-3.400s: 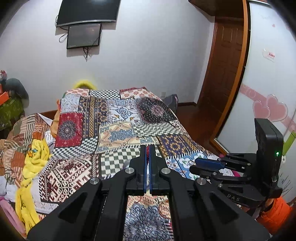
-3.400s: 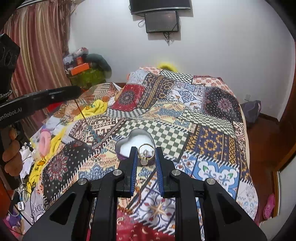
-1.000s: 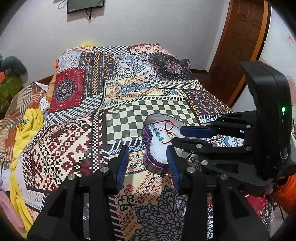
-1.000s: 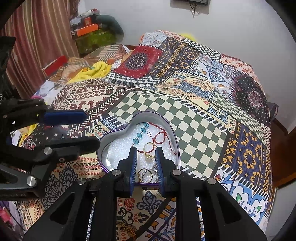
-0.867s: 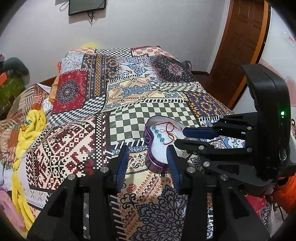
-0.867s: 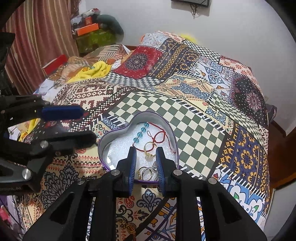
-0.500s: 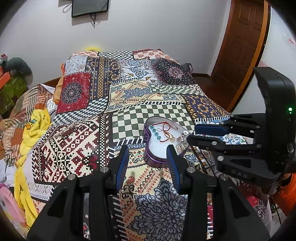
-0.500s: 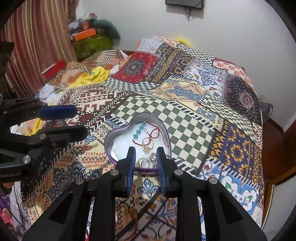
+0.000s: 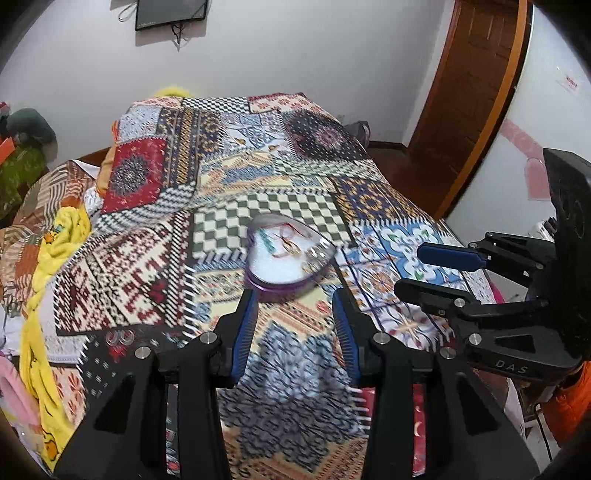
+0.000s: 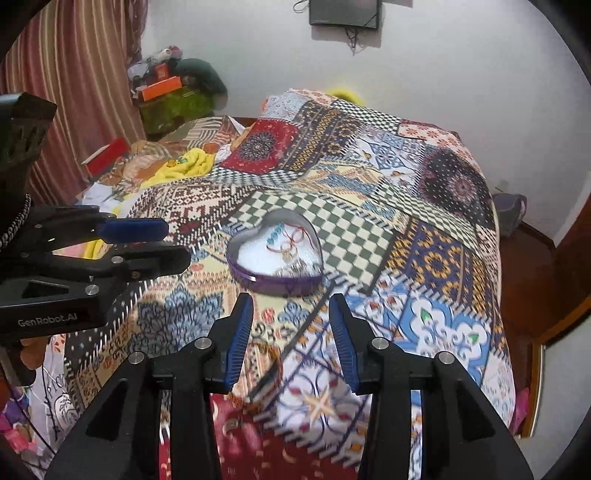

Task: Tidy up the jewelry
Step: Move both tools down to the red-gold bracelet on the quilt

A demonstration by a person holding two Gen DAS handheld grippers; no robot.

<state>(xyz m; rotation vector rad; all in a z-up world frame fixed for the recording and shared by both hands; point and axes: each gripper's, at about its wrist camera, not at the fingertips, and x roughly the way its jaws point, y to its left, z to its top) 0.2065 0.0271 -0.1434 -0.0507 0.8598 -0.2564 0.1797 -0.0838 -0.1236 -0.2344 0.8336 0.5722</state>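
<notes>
A purple heart-shaped tin with a white lining sits on the patchwork bedspread; it also shows in the right wrist view. Inside lie a red cord bracelet with blue beads and gold and silver rings. My left gripper is open and empty, above the bed just short of the tin. My right gripper is open and empty, also just short of the tin. Each gripper shows in the other's view, the right one and the left one.
The patchwork bedspread covers the whole bed. A yellow cloth and cluttered items lie along the bed's left side. A wooden door stands at the right. A screen hangs on the far wall.
The right gripper has let the rings go into the tin and opened wide. Both grippers have pulled back from the tin. Earlier the left gripper released the bracelet into the tin.
</notes>
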